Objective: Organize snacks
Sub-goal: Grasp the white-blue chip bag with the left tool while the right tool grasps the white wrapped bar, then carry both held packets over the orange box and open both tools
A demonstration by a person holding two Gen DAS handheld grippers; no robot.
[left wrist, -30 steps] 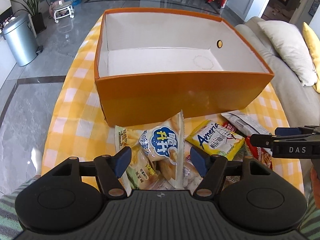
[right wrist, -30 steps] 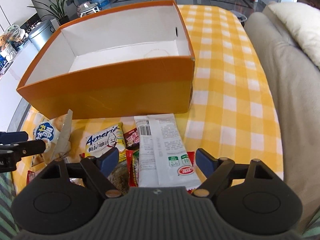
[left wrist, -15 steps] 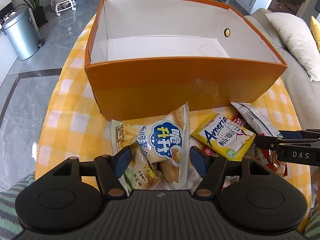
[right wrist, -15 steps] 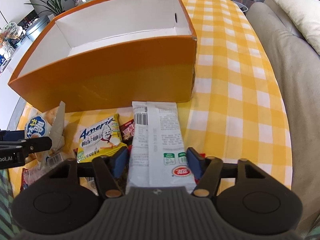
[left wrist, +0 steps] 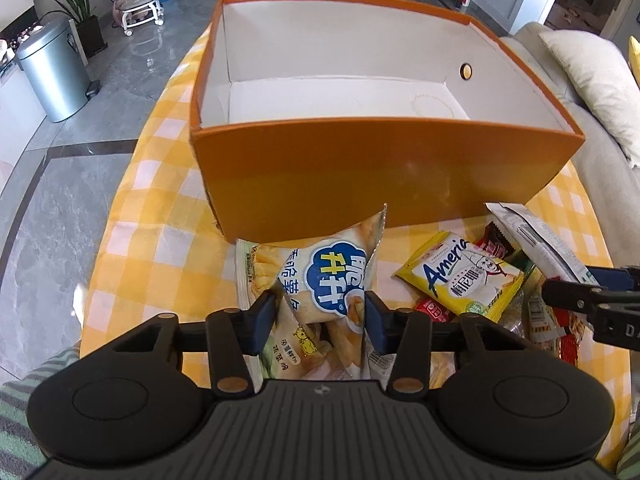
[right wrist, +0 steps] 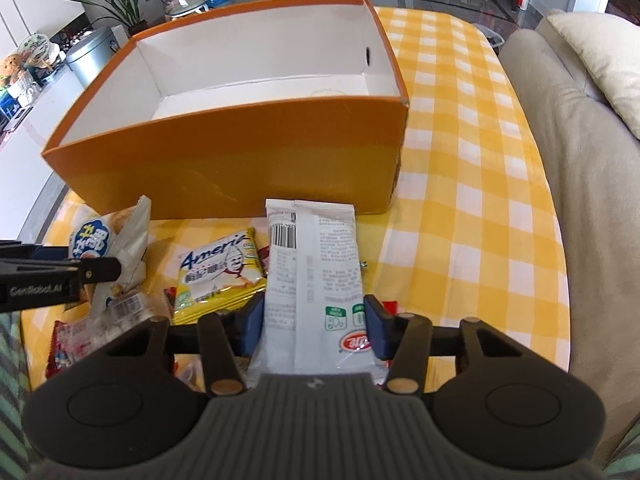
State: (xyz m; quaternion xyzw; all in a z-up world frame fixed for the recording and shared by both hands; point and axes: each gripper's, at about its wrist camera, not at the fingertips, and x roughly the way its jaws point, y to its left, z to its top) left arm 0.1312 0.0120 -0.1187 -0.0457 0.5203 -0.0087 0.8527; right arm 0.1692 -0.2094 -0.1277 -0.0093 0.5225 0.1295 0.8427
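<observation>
Both our grippers have closed since earlier — left gripper [left wrist: 320, 314] pinches the puffed chip bag [left wrist: 334, 276], right gripper [right wrist: 314, 322] the white wrapper [right wrist: 314, 264]. Its long axis points ahead toward the empty orange box [right wrist: 240, 168] — right sits nearer.

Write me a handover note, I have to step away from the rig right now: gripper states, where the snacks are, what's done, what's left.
Left gripper: shut on the blue-logo chip bag.
Right gripper: shut on the white snack packet.
Both packs are in front of the orange box, not yet over it.
Yellow Ameria packet and small red packets lie on the checked tablecloth.
Done: both grasps. The box shows nothing inside.
Left: drop both in, then the rest.
</observation>
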